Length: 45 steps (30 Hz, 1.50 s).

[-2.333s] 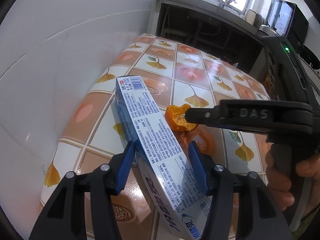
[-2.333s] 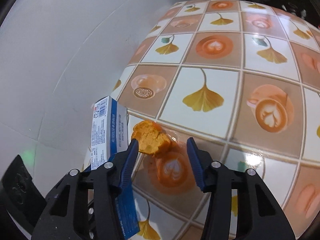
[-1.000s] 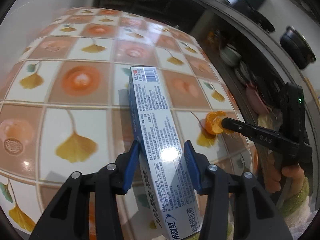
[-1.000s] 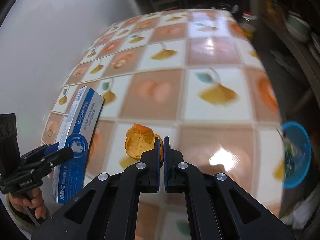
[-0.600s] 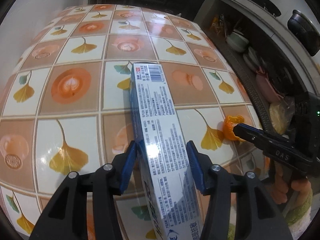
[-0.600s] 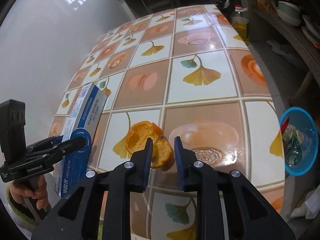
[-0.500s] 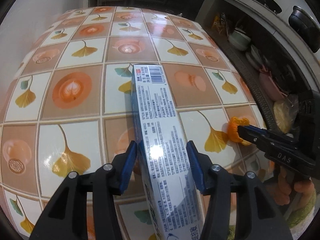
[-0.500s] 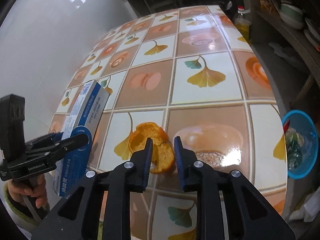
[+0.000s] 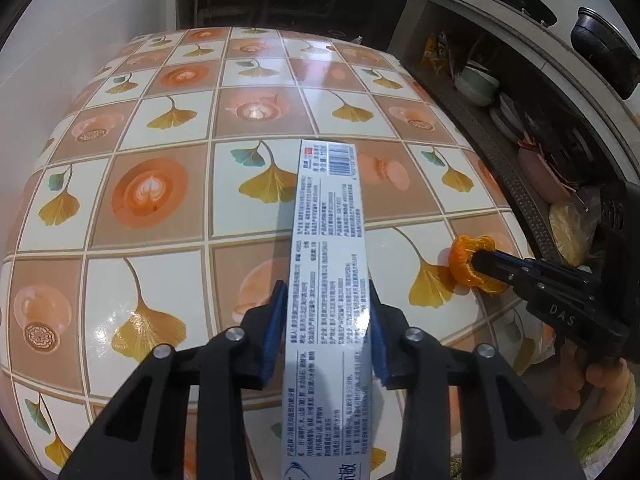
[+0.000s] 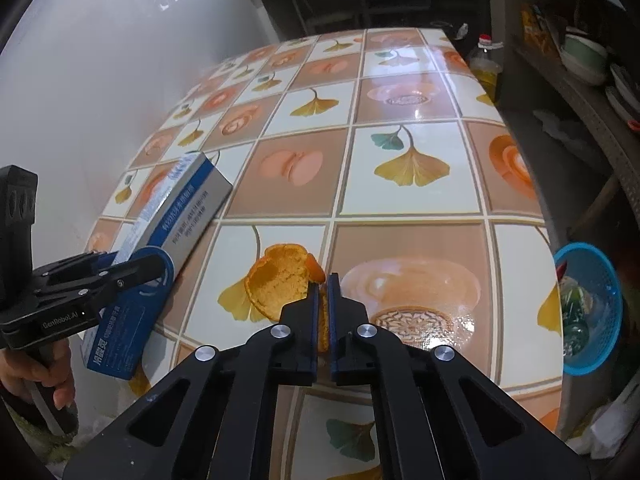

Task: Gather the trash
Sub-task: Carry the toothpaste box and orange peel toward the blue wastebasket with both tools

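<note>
Tiled table (image 10: 408, 208) bears curled orange peel (image 10: 276, 284) and long blue-white toothpaste box (image 9: 328, 264).

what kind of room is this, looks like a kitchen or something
Most likely a home kitchen. A table under a glossy ginkgo-leaf and coffee-cup patterned cloth stands beside a grey shelf holding stacked ceramic bowls, a dark metal pot sits on the counter above, and a yellow cooking-oil bottle stands on the floor.

The table (image 10: 404, 204) wears a glossy, smooth printed covering that throws back window glare, and the long box (image 9: 328, 264) looks like coated cardboard with a slight sheen. The orange peel (image 10: 276, 284) shows a rough, matt, pithy inside. Both grippers are matt black plastic with blue pads and shiny metal rivets; the basket (image 10: 592, 304) on the right is blue plastic mesh.
</note>
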### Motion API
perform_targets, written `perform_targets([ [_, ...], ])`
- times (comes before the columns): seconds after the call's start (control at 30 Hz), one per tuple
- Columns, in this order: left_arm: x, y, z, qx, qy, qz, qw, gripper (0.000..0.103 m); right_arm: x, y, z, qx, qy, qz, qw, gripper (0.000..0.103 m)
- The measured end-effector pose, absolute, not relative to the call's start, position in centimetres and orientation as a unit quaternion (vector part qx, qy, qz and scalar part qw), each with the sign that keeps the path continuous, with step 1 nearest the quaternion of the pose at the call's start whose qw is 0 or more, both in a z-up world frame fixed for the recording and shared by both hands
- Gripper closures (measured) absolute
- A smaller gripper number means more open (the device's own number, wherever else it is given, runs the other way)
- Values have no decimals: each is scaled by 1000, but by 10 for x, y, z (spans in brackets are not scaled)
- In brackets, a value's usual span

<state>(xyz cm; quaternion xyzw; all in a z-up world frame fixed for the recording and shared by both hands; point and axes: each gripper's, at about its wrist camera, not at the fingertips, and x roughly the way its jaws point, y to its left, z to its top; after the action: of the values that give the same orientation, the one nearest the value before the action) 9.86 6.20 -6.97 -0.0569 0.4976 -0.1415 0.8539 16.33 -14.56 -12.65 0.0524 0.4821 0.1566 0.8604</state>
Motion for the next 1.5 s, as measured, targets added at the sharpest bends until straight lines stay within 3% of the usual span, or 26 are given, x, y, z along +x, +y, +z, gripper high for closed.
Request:
perform_targets([
  [0.47, 88, 52, -44, -56, 465, -159, 869, 69, 151, -161, -102, 74, 447, 154, 878, 102],
  [0.77, 98, 4, -17, -34, 440, -223, 869, 69, 138, -201, -85, 110, 415, 123, 894, 102],
  [0.97, 119, -66, -1, -13, 440, -300, 846, 69, 117, -276, -76, 154, 382, 48, 910, 102],
  [1.23, 158, -215, 6, 40, 458, -403, 791, 69, 86, -404, -93, 226, 367, -85, 898, 102],
  [1.5, 211, -364, -89, 83, 584, -387, 709, 69, 100, -483, -163, 249, 420, -171, 856, 102],
])
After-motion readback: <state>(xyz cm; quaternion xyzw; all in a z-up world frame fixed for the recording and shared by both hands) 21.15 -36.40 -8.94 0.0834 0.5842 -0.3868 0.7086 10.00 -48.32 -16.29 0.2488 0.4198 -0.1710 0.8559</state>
